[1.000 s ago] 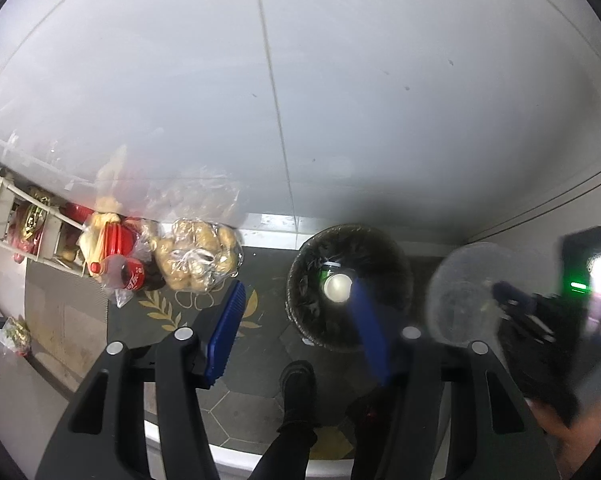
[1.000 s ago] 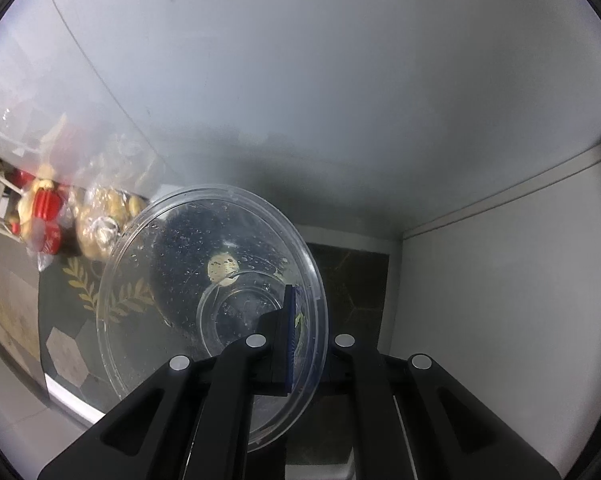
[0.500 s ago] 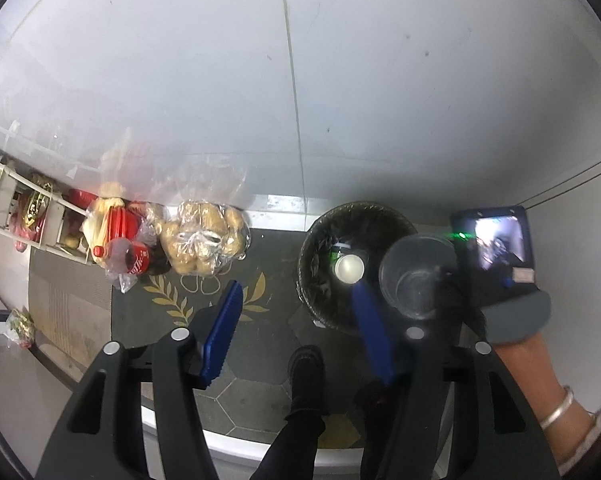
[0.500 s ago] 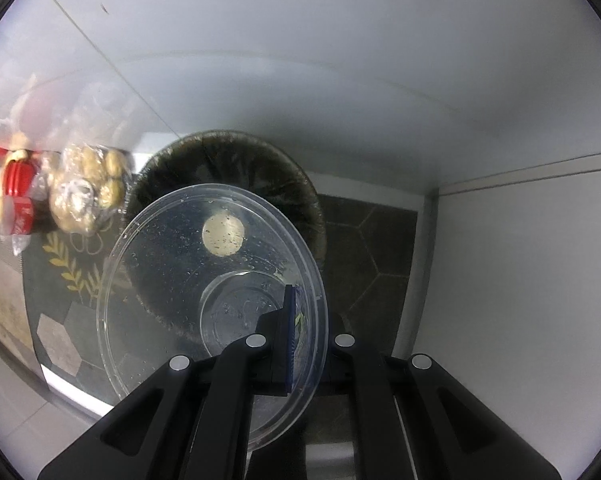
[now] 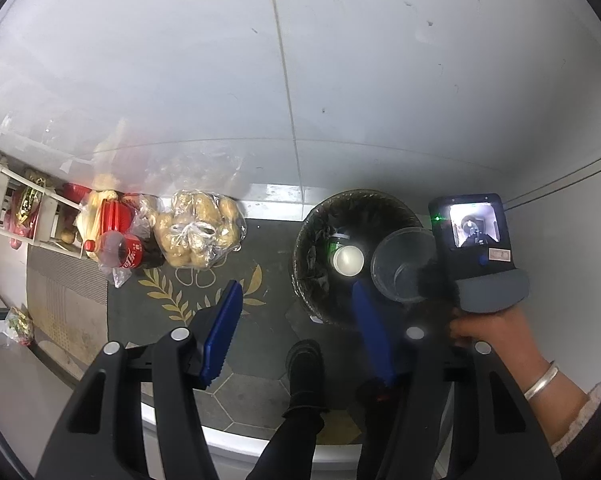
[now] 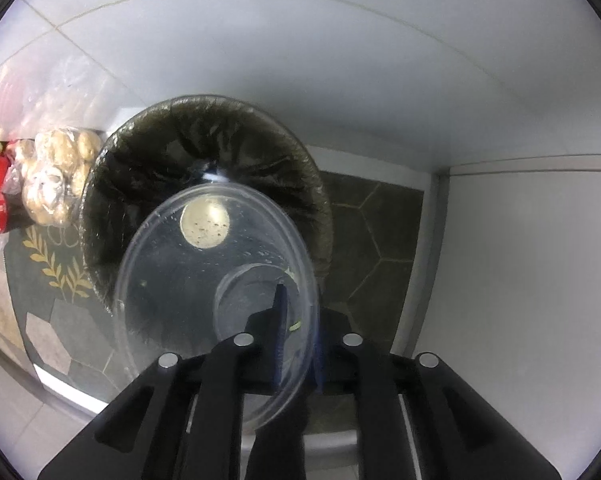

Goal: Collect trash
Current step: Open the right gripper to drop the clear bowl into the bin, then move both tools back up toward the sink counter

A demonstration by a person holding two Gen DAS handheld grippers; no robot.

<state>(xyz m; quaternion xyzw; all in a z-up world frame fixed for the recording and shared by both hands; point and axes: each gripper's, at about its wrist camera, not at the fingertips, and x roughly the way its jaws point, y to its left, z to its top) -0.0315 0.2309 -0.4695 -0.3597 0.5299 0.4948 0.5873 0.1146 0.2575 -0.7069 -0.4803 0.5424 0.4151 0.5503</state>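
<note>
A black-lined trash bin stands on the floor against the white wall. Inside it lies a green can with a pale top. My right gripper hangs straight above the bin's near edge, and its jaws are opening. The rim of a clear plastic bowl is still between them, but the bowl has tipped and looks loose. A hand holds that gripper to the right in the left wrist view. My left gripper is open with nothing between its fingers, high above the floor just left of the bin.
A bag of potatoes, a cola bottle and red packs lie left of the bin by a shelf. Under it all is a dark rug with gold leaves. The person's shoe is below. A white cabinet side stands right of the bin.
The right gripper has come down over the bin, which now looks much larger. The bowl has tilted and slid in its jaws, which have parted slightly. The left gripper sank a little.
</note>
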